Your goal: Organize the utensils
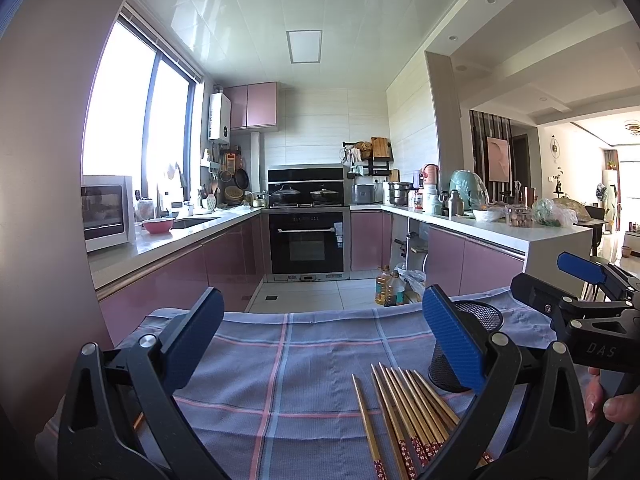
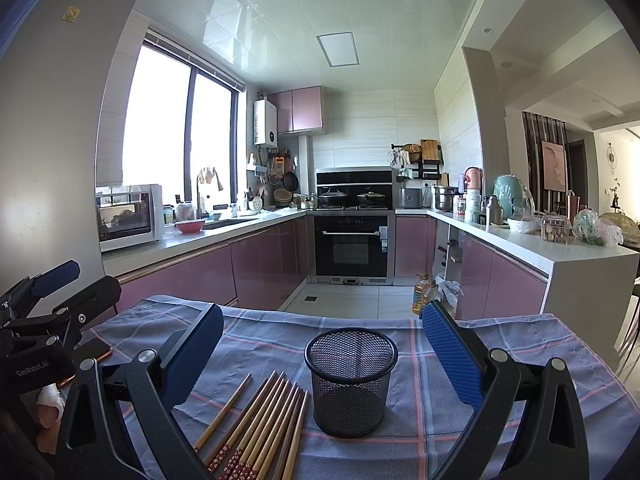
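- While both tools hung level above the checked cloth [image 2: 440,420], the black mesh cup [image 2: 351,380] stood upright on it as the landmark for everything else.
- The left gripper [image 1: 320,344] had its blue pads spread wide with nothing between them; the mesh cup [image 1: 468,344] showed partly behind its right-hand finger.
- The right gripper [image 2: 322,356] was likewise spread wide and held nothing, its two fingers framing the mesh cup without touching it.
- The chopsticks [image 2: 260,428] lay flat on the cloth just left of the mesh cup, packed side by side, with one stick a little apart on the far side from the cup.
- Their red flower-patterned ends pointed toward the cameras, and their plain tips pointed toward the cup's side of the cloth.
- In the left wrist view the chopsticks [image 1: 404,420] lay under that gripper's right-hand finger, near the cup's base.
- A fingertip [image 1: 620,408] of the person's right hand showed behind the right tool's body, right of the cup.
- A phone [image 2: 94,350] lay on the cloth well left of the cup, beside the left tool.
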